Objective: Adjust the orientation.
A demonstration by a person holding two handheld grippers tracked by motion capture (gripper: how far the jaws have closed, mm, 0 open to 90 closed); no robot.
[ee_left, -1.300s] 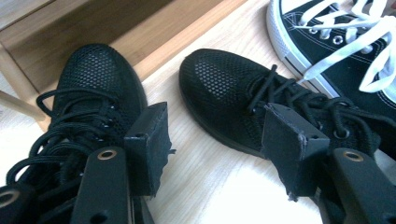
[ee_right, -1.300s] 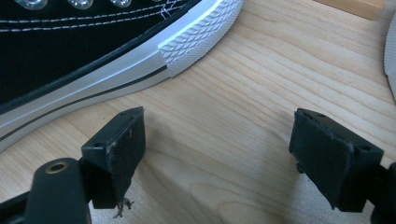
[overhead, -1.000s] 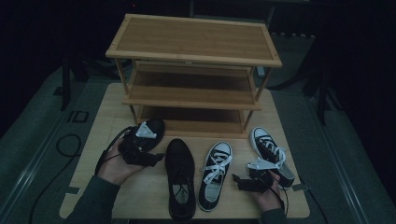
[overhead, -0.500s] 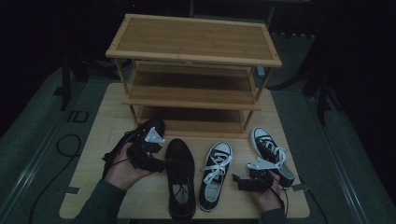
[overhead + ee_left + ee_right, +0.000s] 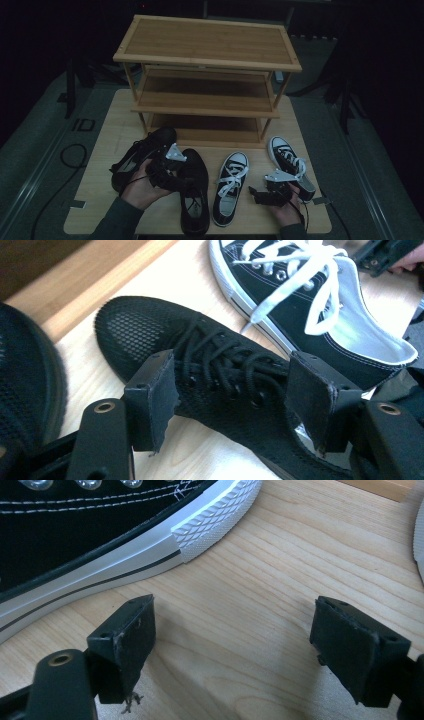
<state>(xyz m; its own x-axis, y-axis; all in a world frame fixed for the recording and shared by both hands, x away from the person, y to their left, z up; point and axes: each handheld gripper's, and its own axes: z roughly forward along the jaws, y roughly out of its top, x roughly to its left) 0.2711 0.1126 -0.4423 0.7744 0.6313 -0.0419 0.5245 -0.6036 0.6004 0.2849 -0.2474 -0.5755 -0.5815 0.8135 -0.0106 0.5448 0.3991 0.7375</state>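
Observation:
Two black mesh shoes lie at the table's left: one (image 5: pixel 142 150) farther back, the other (image 5: pixel 195 195) nearer the front. My left gripper (image 5: pixel 172 172) hovers over the nearer one. In the left gripper view this gripper (image 5: pixel 232 400) is open, its jaws standing either side of the laces of the black shoe (image 5: pixel 135 330). Two black canvas sneakers with white laces lie to the right, one (image 5: pixel 230 187) in the middle and one (image 5: pixel 290 160) farther right. My right gripper (image 5: pixel 257 195) rests low between them, open (image 5: pixel 235 650) over bare wood, beside a sneaker's white rubber toe (image 5: pixel 210 520).
A three-tier wooden shoe rack (image 5: pixel 207 45) stands at the back of the wooden table (image 5: pixel 105 145), its shelves bare. A dark cable trails off the table's left side. The floor around is dark grey.
My left gripper has moved right, from over the far-left black shoe to over the laces of the nearer black shoe. The right gripper has stayed put.

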